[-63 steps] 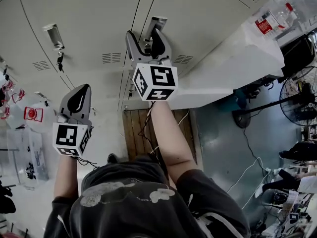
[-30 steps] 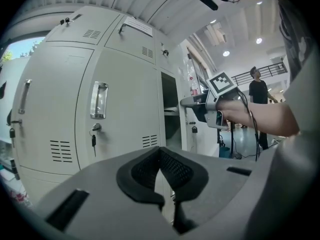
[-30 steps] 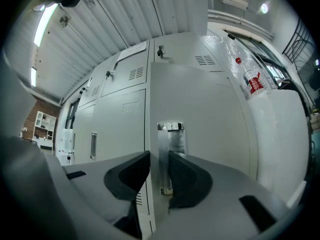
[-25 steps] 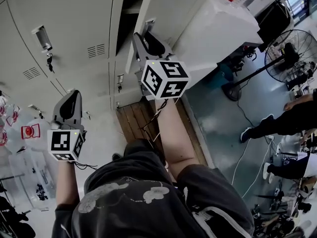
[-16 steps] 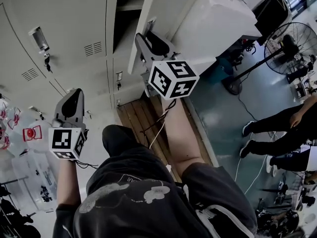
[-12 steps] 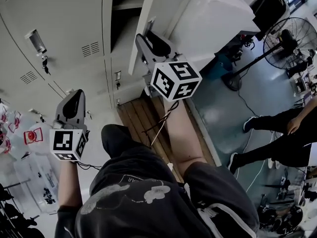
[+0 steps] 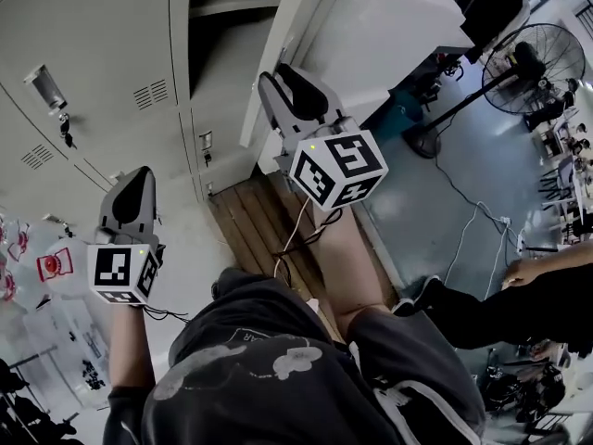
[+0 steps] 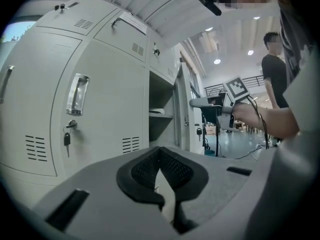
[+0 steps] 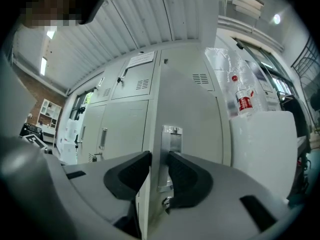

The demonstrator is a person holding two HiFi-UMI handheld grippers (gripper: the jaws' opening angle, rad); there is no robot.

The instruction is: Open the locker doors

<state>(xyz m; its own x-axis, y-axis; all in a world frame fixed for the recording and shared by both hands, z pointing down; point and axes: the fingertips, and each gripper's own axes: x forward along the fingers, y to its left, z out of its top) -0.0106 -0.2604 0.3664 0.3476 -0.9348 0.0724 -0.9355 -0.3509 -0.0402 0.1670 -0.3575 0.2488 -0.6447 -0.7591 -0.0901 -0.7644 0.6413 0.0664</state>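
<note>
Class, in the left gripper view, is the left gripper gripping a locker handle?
No: the left gripper is shut on nothing, apart from the closed door's handle.

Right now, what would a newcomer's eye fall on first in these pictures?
The right gripper is clamped on the edge of a grey locker door beside its metal handle, the door swung partway out. Left of it in the head view gapes the dark open compartment. The left gripper, jaws together and empty, hangs before the closed lockers.
</note>
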